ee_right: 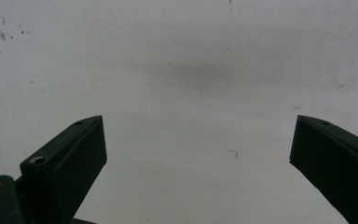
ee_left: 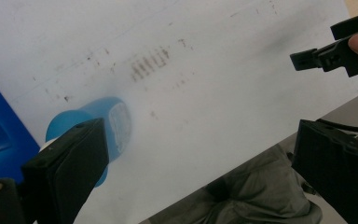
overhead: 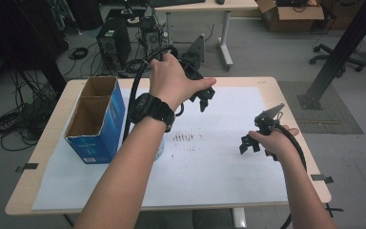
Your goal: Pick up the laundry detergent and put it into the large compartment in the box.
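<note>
Blue cardboard marks the left of the table (overhead: 47, 138): an open-topped box (overhead: 95, 119) with two compartments stands on the white paper sheet (overhead: 219, 162). Just beside its right side, half hidden under the person's left forearm in the high view, a blue bottle (ee_left: 100, 123) stands with a pale label; the left gripper view looks down on it past its own left jaw.

Further right, the left gripper (overhead: 203, 97) hangs raised over the middle of the sheet, above some dark smudges (overhead: 183, 137), its jaws spread wide with nothing between them. The right gripper (overhead: 248, 143) hovers low over the right part of the sheet, well apart from the bottle, and its jaws too stand wide and hold nothing; the right gripper view looks down on bare paper between them.

The work looks to be at its reach stage: nothing is gripped yet, and the bottle is the likely target, perhaps bound for a compartment of the box. The next move would call for lowering the left gripper back toward the box side, squaring the open jaws around the bottle's body and closing without knocking it against the cardboard.
</note>
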The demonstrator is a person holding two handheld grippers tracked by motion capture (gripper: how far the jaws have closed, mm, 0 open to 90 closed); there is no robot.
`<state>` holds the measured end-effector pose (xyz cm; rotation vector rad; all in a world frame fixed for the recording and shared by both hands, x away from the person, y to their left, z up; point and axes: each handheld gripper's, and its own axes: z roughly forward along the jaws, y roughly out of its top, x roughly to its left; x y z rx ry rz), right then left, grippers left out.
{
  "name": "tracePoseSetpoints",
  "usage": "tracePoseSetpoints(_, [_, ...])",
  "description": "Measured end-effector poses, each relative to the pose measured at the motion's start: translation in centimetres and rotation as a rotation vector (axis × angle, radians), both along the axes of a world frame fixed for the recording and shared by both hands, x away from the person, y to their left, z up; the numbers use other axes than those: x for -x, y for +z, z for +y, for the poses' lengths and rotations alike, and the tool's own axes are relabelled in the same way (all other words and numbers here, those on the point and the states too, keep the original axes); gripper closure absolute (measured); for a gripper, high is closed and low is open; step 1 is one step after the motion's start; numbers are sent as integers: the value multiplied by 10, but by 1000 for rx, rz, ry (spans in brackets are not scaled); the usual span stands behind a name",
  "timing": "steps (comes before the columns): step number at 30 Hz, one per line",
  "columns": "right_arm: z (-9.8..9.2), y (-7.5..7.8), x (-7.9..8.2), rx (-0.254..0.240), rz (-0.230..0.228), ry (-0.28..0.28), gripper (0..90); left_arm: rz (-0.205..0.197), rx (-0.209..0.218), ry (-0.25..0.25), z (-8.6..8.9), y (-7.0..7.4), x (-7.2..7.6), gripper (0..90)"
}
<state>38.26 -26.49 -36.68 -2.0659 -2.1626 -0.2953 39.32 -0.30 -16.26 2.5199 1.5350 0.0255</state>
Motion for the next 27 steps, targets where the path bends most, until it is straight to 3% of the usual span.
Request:
tracePoseSetpoints(18, [3,5,3,29,-21,26,39,-7,-12,-4,6,2,-1,42])
tracePoseSetpoints(27, [4,11,3,25,-36,31,38,-7,-28,27,28,3,-5,42])
